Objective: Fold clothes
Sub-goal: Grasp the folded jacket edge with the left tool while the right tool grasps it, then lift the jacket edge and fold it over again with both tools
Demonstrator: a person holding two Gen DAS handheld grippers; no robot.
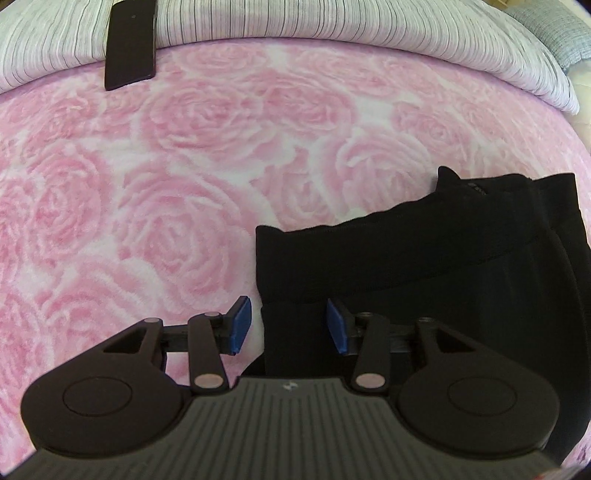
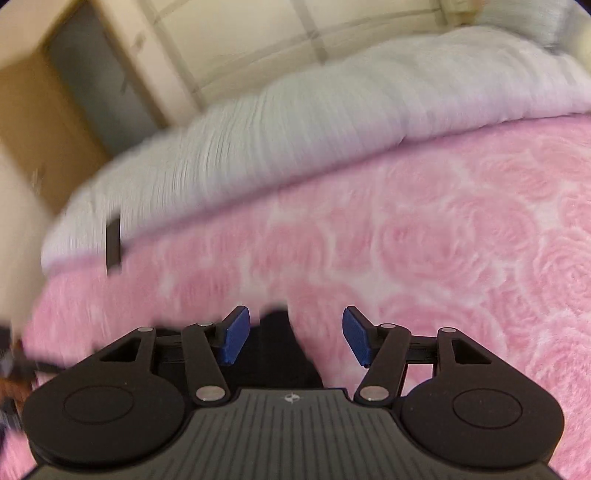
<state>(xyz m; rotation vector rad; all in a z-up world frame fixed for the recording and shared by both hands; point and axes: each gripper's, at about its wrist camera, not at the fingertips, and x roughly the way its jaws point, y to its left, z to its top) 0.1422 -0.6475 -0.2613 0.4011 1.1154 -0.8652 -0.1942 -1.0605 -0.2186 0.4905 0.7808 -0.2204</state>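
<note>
1. The left tool (image 1: 289,325) hangs over the bed (image 1: 155,206), which is covered by a pink blanket with a rose pattern. Its blue pads stand apart and press on nothing, so it is released.
2. The black garment (image 1: 424,266), folded into a thick stack, lies on the blanket ahead of the left tool and to its right. Its left edge runs down between the two pads, nearer the right pad, though neither pad touches the cloth as far as can be seen.
3. The garment spreads from there toward the right edge of the bed, its ribbed band uppermost in the left wrist view.
4. A striped white duvet (image 1: 332,33) is bunched along the far edge of the bed, and a flat black rectangular thing (image 1: 130,44) leans on it near the far left corner.
5. The right tool (image 2: 293,334) also has its pads well apart with nothing gripped: released.
6. In the blurred right wrist view a dark strip of the garment (image 2: 280,354) shows just below and between its pads, toward the left one; whether they touch cannot be told.
</note>
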